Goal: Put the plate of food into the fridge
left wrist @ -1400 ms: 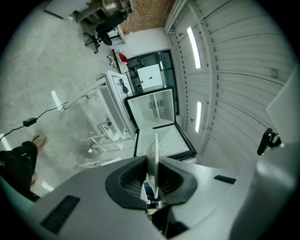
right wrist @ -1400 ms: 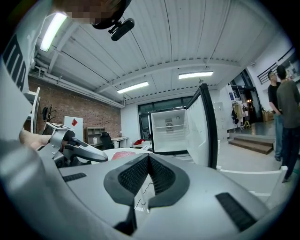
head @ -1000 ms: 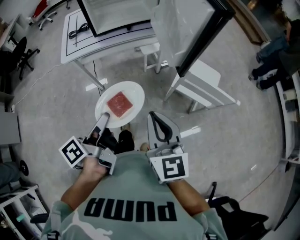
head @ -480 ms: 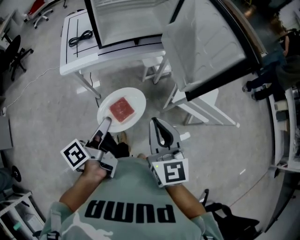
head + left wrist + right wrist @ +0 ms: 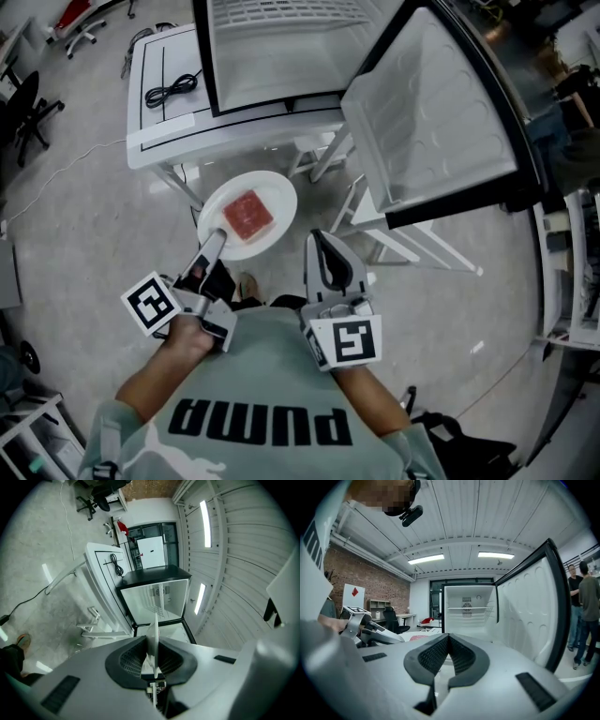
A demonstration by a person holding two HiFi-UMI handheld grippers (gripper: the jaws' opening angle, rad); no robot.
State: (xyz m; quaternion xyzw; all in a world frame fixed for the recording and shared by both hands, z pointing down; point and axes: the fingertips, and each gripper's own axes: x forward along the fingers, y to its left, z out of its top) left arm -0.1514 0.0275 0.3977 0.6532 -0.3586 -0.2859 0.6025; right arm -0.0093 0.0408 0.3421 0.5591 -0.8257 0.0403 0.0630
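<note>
- Now: the left gripper (image 5: 216,239) is clamped on the near rim of the white plate (image 5: 277,193). In the left gripper view the rim runs edge-on between the two pads, and both press on it.
- The plate is held out in front of the person, above the grey floor (image 5: 84,216). In the head view it sits just short of the front edge of the white bench (image 5: 150,117).
- Food (image 5: 247,215): one red square slab, lying flat at about the middle of the plate.
- Right gripper (image 5: 323,253): jaws together with nothing between them. The right gripper view shows the pad tips meeting. It points forward, just beside the plate on the plate's right.
- Both grippers point toward the fridge (image 5: 281,42), which stands ahead on the bench.
- Fridge door (image 5: 436,117): swung wide open to the right, with its white moulded inner face showing.
- Fridge interior: white, with a wire shelf (image 5: 468,607) across it.
- A black cable (image 5: 173,91) lies coiled on the bench, left of the fridge.
- A white stool frame (image 5: 394,239) stands on the floor below the open door.
- A black office chair (image 5: 28,108) is at the far left edge of the head view.
- Two people (image 5: 581,606) stand beyond the door at the right edge of the right gripper view.
</note>
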